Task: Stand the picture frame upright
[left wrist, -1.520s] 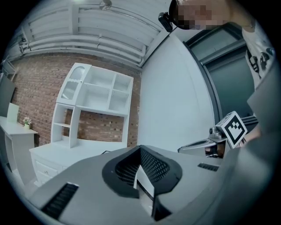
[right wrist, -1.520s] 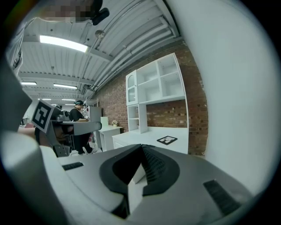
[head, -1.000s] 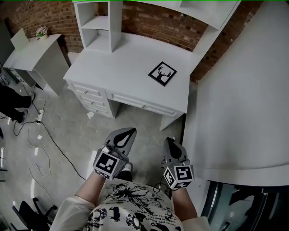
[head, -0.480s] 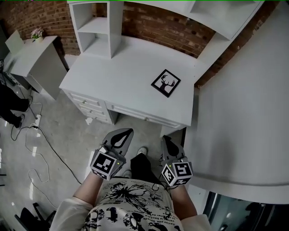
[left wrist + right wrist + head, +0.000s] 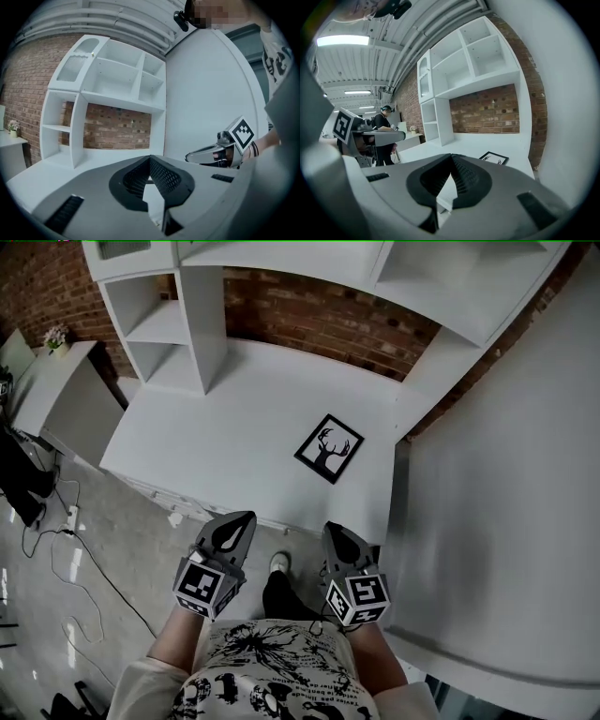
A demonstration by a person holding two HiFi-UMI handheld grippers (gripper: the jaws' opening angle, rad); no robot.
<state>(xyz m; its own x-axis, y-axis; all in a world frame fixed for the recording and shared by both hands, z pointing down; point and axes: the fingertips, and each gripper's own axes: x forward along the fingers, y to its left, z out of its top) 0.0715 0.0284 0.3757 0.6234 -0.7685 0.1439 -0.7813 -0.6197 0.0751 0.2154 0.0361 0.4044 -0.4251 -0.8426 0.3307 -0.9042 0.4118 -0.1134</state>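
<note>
A black picture frame with a deer-head print lies flat on the white desk, toward its right side. The right gripper view shows the same picture frame lying flat ahead. My left gripper hovers short of the desk's front edge, jaws shut and empty. My right gripper hangs beside it, level with the edge and below the frame, also shut with nothing held. In the left gripper view the left gripper points at the desk, with the right gripper at its right.
A white hutch with open shelves stands on the desk's back against a brick wall. A large white panel rises at the right. A second white table and floor cables lie left. A person stands in the background.
I have stepped closer: the desk and frame have slid down toward me in the head view, and both shut grippers now reach its front edge.
</note>
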